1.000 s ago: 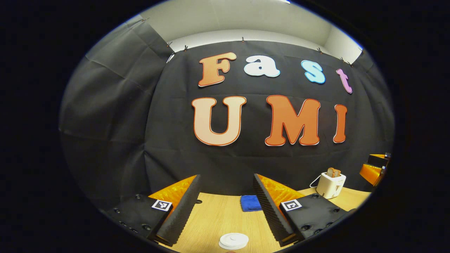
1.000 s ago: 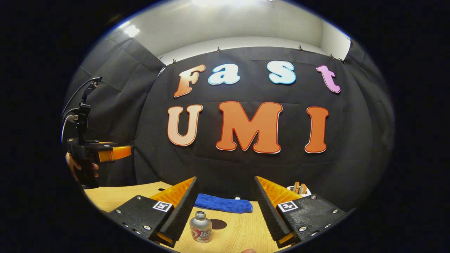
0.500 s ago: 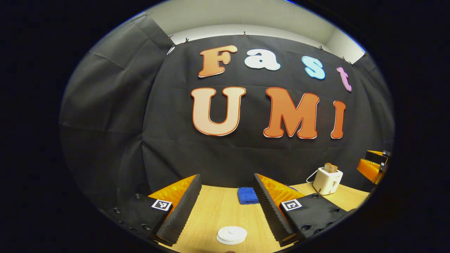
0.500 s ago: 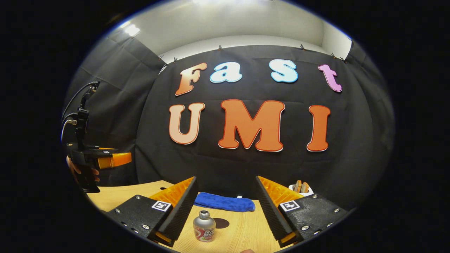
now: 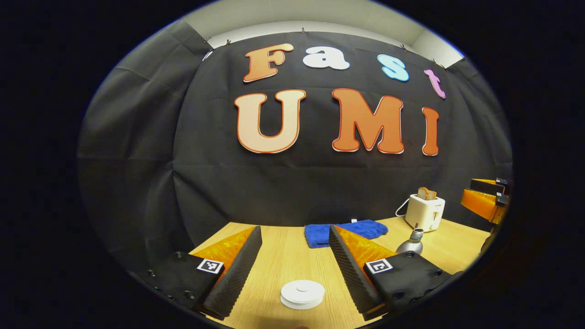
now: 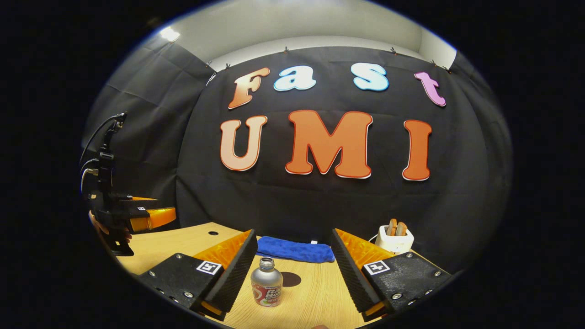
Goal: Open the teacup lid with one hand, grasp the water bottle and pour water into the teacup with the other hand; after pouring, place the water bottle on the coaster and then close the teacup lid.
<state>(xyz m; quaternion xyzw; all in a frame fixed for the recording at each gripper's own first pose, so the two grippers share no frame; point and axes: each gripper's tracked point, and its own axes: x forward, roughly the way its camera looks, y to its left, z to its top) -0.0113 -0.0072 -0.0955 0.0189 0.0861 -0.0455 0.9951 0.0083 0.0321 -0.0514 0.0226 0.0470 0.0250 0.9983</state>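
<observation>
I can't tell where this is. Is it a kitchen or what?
Probably a staged recording booth, not a real kitchen: black cloth wall, one wooden table with a toaster, a blue towel and a bottle.

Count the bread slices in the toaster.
2, standing side by side in the top of the white toaster at the table's far right, beyond the right tool's fingers. The left gripper view blurs them into one lump.
</observation>
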